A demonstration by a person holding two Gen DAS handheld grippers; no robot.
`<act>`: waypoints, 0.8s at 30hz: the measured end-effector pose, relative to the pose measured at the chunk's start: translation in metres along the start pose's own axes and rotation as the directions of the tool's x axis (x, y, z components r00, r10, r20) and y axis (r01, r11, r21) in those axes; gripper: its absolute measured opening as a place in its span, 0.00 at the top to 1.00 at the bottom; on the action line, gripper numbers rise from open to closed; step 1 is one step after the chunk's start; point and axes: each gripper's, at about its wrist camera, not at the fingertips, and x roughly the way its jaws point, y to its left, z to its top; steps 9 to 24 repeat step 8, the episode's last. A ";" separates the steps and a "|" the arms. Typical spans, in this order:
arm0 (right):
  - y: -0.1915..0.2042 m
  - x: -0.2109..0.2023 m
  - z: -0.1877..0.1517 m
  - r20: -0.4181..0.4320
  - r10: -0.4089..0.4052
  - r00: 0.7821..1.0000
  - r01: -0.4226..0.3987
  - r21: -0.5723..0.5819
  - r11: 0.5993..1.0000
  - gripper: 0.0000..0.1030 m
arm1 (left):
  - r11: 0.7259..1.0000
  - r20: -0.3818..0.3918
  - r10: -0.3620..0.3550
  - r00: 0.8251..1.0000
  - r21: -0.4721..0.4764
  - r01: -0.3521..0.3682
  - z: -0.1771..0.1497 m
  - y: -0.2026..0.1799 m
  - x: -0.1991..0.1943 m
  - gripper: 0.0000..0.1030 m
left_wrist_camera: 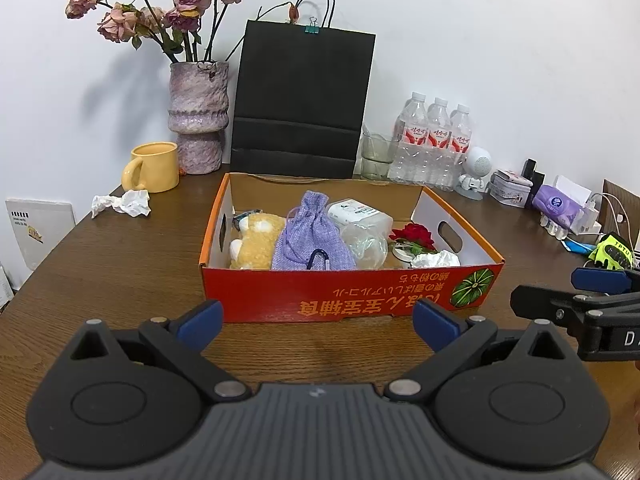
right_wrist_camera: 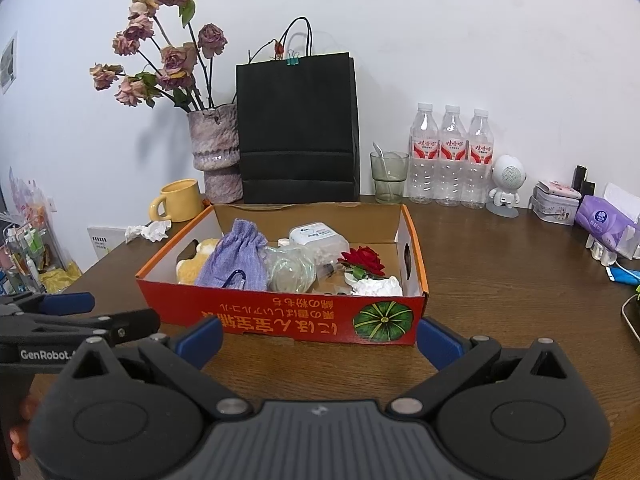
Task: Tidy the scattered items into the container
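Box: I see the red box (left_wrist_camera: pixel 348 296) on the bench (left_wrist_camera: pixel 120 280), holding a plush (left_wrist_camera: pixel 256 244), purple pouch (left_wrist_camera: pixel 312 236) with a carabiner (left_wrist_camera: pixel 319 259), clear tub (left_wrist_camera: pixel 360 216), red rose (left_wrist_camera: pixel 413 236) and white wad (left_wrist_camera: pixel 435 259).
Left tongs: my left tongs (left_wrist_camera: pixel 318 322) stand wide, holding nothing, above bare bench.
Right tongs: my right tongs (right_wrist_camera: pixel 319 338) are equally wide and empty.
Position: the box sits just ahead of both tongs; a crumpled tissue (left_wrist_camera: pixel 122 204) lies outside it, far left by the mug (left_wrist_camera: pixel 154 167).
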 end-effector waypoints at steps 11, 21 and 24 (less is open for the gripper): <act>-0.001 0.002 -0.001 -0.008 -0.001 1.000 0.001 0.003 1.000 0.00 | 1.000 0.003 -0.017 1.000 -0.017 0.017 -0.003 0.000 0.001 0.00; -0.001 0.002 -0.001 -0.008 -0.001 1.000 0.001 0.003 1.000 0.00 | 1.000 0.003 -0.017 1.000 -0.017 0.017 -0.003 0.000 0.001 0.00; -0.001 0.002 -0.001 -0.008 -0.001 1.000 0.001 0.003 1.000 0.00 | 1.000 0.003 -0.017 1.000 -0.017 0.017 -0.003 0.000 0.001 0.00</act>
